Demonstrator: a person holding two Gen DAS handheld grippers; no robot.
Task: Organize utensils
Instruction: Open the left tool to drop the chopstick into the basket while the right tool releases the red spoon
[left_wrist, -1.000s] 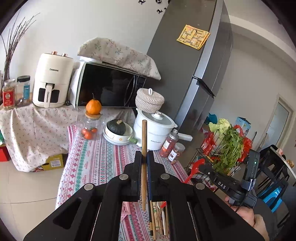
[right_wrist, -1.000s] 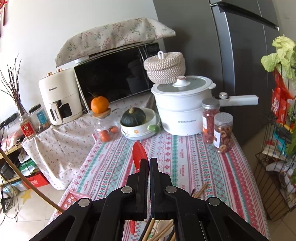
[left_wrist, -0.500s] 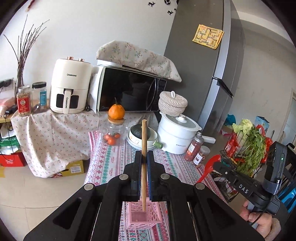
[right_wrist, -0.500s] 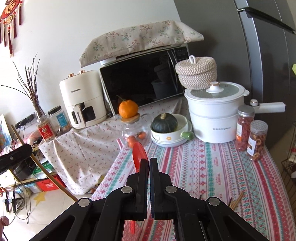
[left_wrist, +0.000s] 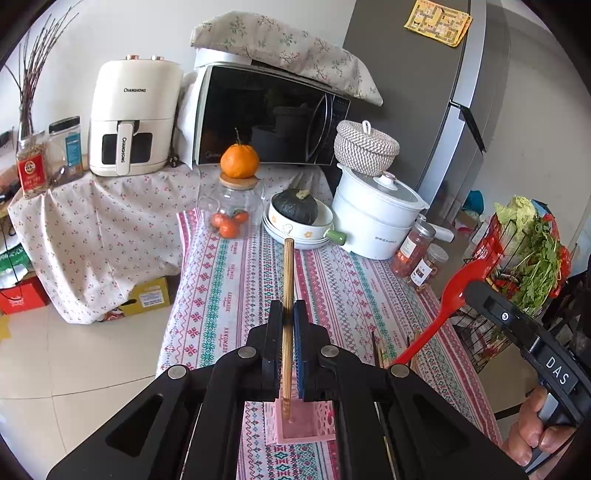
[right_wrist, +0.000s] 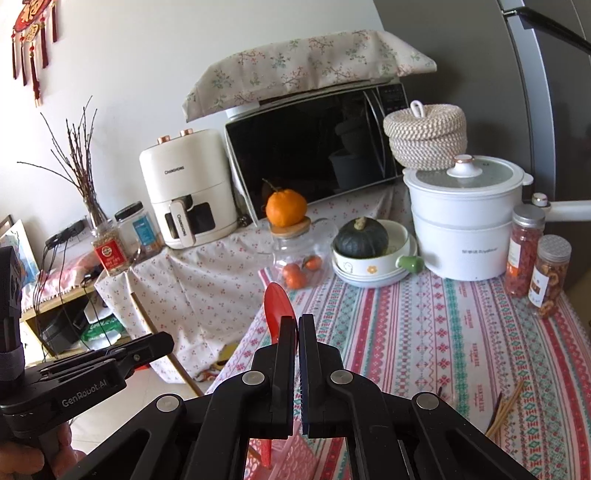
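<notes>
Left gripper (left_wrist: 288, 314) jaws clamp one chopstick (left_wrist: 288, 280); right gripper (right_wrist: 297, 325) jaws clamp one red spoon (right_wrist: 277, 302).

I have the chopstick (left_wrist: 288, 295) upright between my left gripper (left_wrist: 288, 317) fingers, its lower end over the holder (left_wrist: 301, 424) on the table (left_wrist: 229, 295). To the right, my right gripper (right_wrist: 297, 325) pinches the spoon (right_wrist: 277, 301); loose chopsticks (right_wrist: 506, 410) lie on the table further right. At the far edge stand a jar (left_wrist: 233, 206), then a bowl (left_wrist: 295, 229) with a squash (left_wrist: 294, 206) in it, then a pot (left_wrist: 376, 221). Behind them sits the microwave (left_wrist: 266, 118), with an air fryer (left_wrist: 133, 118) to its left.
</notes>
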